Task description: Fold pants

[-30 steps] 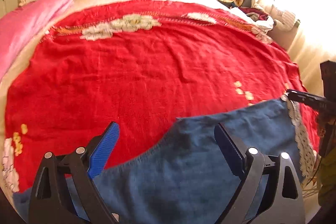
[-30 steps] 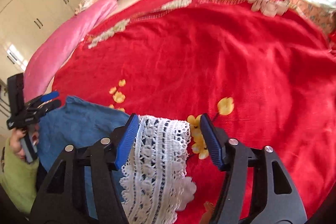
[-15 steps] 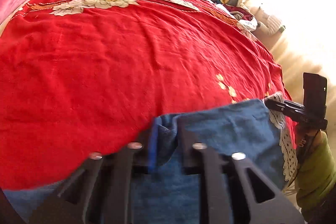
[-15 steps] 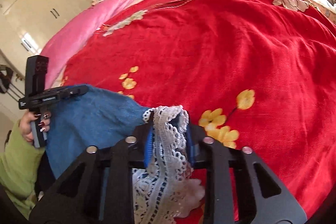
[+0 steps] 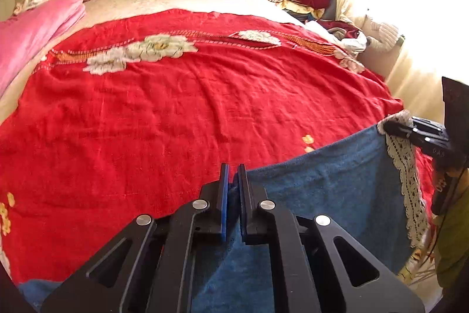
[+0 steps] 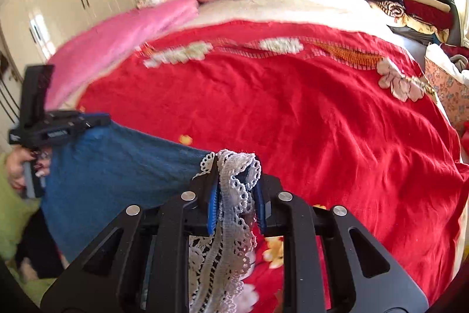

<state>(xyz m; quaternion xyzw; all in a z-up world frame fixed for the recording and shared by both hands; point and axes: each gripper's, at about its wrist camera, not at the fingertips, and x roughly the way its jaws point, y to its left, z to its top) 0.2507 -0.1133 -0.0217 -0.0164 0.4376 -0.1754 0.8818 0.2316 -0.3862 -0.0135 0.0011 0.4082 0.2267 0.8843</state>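
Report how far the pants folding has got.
Done: both tools have clamped the blue pants, the left tool on plain denim edge, the right tool on the lace trim. In hand: that edge is raised above the red blanket. Left: every fold; none shows yet.

Left gripper (image 5: pixel 233 175): matte black linked arms with long cut-out slots, four round silver screw heads across the linkage, two flat fingers faced with blue pads (image 5: pixel 224 195).
Right gripper (image 6: pixel 234 181): same black build, four silver screw heads, ridged blue pads (image 6: pixel 211 204) on the inner faces of its fingers.
Left gripper seen from the right wrist view: black pistol-style handle, upright black block on top, small white label on the side, blue pad at the tip.
Right gripper seen from the left wrist view: black body with faint pale lettering, thin dark cable hanging below.
Sleeves: yellow-green fabric (image 6: pixel 11 213).
Nails: patterned polish on the left hand (image 6: pixel 22 166).
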